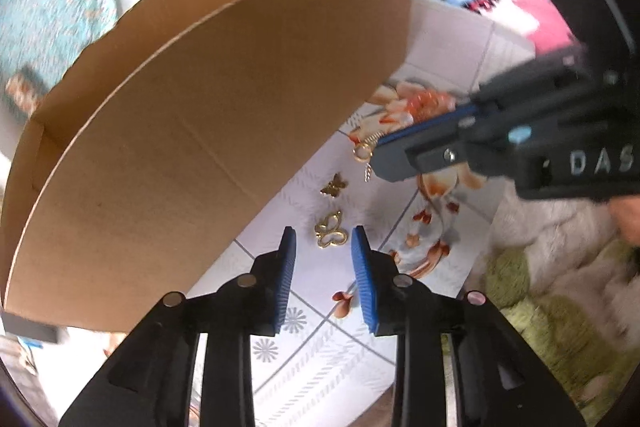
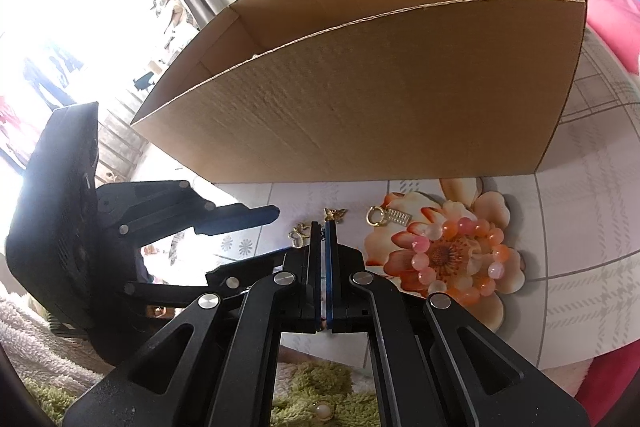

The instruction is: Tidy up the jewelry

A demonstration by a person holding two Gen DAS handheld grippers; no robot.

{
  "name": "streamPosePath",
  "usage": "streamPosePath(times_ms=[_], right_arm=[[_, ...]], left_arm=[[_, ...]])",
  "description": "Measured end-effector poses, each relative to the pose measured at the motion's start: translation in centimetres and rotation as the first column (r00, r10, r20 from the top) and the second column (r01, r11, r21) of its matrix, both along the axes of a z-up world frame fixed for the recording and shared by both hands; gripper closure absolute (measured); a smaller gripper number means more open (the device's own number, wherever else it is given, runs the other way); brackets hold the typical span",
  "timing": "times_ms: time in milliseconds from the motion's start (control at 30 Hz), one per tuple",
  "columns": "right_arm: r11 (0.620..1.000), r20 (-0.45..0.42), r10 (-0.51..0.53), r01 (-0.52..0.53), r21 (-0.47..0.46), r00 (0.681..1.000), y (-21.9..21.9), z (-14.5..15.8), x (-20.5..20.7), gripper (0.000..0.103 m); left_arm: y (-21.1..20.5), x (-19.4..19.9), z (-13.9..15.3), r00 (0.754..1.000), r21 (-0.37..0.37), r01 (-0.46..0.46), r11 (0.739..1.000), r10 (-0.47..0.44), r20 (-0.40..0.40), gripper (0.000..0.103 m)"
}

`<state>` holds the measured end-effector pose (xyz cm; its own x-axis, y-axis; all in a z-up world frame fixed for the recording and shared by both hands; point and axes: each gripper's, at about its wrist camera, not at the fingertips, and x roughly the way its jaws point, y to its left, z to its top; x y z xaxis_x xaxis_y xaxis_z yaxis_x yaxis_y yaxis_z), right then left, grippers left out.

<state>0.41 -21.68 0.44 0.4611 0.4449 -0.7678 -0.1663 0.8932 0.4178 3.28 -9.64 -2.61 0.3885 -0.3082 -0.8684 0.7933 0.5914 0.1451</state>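
Left tongs point(image 1: 324, 247): jaws parted, nothing pressed between the blue pads point(image 1: 286, 275); tips hang just above the outline butterfly charm point(image 1: 330, 231), which lies on the surface in the gap ahead of them, not gripped.
Right tongs point(image 2: 323, 231): jaws fully closed, pads together. Whether anything is pinched between the tips cannot be told. In the left view the tips lie right by the ring charm.
Outline butterfly charm: gold, flat on the desk point(image 2: 580, 227), just in front of the box's near wall.
Solid butterfly charm point(image 1: 334, 185): gold, small, lies between the outline butterfly and the ring charm; in the right view it sits just past the closed tips.
Ring charm point(image 1: 362, 151): gold loop with a small ridged pendant, beside the printed flower.
Bead bracelet point(image 2: 460, 259): pink and orange beads in a loop, lying on the flower print toward the desk's right side.
Cardboard box point(image 2: 380, 99): open top, stands on the desk behind all the jewellery; inside not visible.
Desk: white tiled-pattern covering with orange flower prints.
Rug point(image 1: 552, 315): shaggy, green and cream, beyond the desk's near edge.
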Motion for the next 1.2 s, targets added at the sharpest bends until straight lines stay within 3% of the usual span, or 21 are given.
streamPosePath(times_ms=[167,333,533,1200], right_arm=[[1.0,0.004,-0.003,0.003,0.001,1.0,-0.2,0.1,-0.1,0.103],[1.0,0.003,-0.01,0.01,0.001,1.0,-0.5,0.1,-0.3,0.103],[1.0,0.003,-0.006,0.006,0.0,1.0,-0.4,0.1,-0.4,0.103],[1.0,0.013,-0.011,0.011,-0.007,1.0,-0.1,0.4,-0.5,0.103]], left_arm=[[0.3,1.1,-0.3,0.999,0.005,0.045,0.999,-0.045,-0.013,0.075],[0.3,2.0,-0.4,0.994,-0.044,0.081,0.996,-0.084,-0.067,0.084],[0.7,2.1,-0.4,0.99,-0.064,0.104,0.992,-0.11,-0.084,0.084],[1.5,1.0,0.0,0.998,-0.093,-0.004,0.996,-0.002,-0.059,0.088]])
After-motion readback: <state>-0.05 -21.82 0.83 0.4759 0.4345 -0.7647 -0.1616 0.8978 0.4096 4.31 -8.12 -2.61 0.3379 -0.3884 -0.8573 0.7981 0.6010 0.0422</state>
